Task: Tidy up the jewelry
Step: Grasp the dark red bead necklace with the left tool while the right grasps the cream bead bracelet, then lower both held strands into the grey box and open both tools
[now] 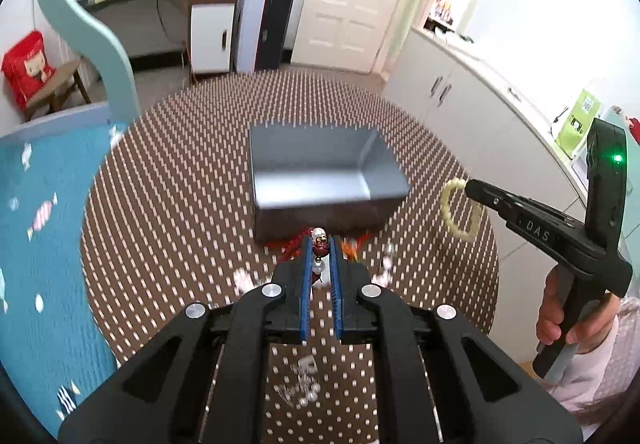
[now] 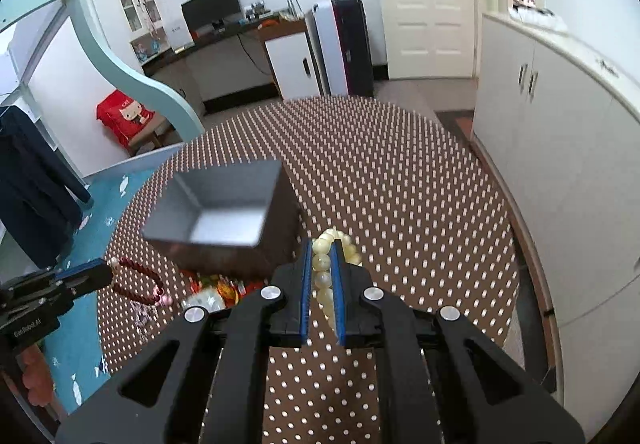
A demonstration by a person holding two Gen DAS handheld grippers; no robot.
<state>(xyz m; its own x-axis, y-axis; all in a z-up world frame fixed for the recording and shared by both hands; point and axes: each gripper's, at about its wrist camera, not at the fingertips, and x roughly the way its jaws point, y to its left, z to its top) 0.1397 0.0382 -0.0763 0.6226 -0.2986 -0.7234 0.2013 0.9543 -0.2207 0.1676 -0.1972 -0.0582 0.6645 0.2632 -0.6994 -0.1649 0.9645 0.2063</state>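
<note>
An open grey box (image 1: 320,179) stands on the round dotted brown table (image 1: 180,183); it also shows in the right wrist view (image 2: 216,219). My left gripper (image 1: 320,244) is shut on a dark red bead bracelet with pearls (image 1: 320,250), held above the table just in front of the box; the bracelet hangs from it in the right wrist view (image 2: 136,276). My right gripper (image 2: 323,248) is shut on a cream bead bracelet (image 2: 324,272), held to the right of the box; the bracelet dangles in the left wrist view (image 1: 460,209).
More jewelry lies on the table in front of the box: red and orange pieces (image 2: 224,288), pink beads (image 1: 384,268) and a pearl piece (image 1: 306,392). White cabinets (image 2: 560,163) run along the right. A blue mat (image 1: 36,244) covers the floor at left.
</note>
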